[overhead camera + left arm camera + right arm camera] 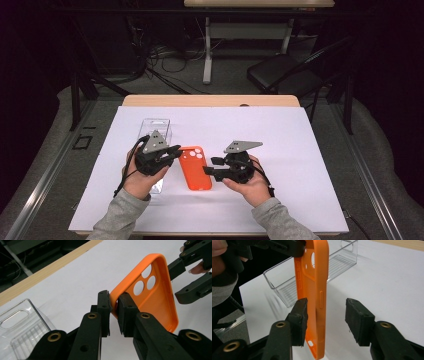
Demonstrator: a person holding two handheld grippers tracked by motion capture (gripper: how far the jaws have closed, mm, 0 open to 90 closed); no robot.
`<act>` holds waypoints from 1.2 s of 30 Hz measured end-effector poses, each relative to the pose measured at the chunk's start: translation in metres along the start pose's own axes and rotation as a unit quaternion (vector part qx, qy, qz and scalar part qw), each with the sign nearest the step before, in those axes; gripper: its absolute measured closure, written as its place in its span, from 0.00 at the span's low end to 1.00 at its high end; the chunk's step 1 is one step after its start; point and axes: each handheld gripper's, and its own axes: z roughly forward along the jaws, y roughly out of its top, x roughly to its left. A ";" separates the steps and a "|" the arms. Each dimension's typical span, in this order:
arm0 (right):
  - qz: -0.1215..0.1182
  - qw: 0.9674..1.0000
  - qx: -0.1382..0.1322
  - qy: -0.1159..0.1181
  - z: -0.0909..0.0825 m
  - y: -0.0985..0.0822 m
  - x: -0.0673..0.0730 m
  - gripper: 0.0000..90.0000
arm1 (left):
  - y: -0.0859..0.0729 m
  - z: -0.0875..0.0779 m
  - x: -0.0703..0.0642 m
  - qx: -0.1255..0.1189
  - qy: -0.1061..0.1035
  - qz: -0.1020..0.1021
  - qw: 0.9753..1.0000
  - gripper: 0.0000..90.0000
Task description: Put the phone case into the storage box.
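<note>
The left gripper (113, 308) pinches the orange silicone phone case (155, 293) by its rim; the right gripper (325, 320), fingers spread around the case, should back off squarely, without snagging it.

The phone case (194, 167) is lying on the white sheet (280, 135) between the left gripper (172, 152) and the right gripper (210, 167). The clear bin (159, 131) is sitting behind the left gripper, left of the case.
</note>
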 end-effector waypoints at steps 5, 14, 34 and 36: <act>-0.001 1.000 0.002 0.001 -0.001 0.001 -0.001 0.54 | 0.000 -0.001 0.002 0.000 0.001 -0.002 1.000 0.90; -0.025 1.000 0.005 0.018 0.003 0.002 -0.001 0.47 | -0.001 -0.002 0.004 -0.002 0.005 -0.004 1.000 0.90; -0.031 0.999 0.023 -0.002 0.004 0.000 -0.010 0.37 | -0.002 -0.004 0.007 0.001 0.009 -0.004 1.000 0.90; -0.034 0.999 0.024 -0.004 0.003 0.000 -0.011 0.37 | -0.002 -0.002 0.007 0.003 0.010 -0.003 1.000 0.90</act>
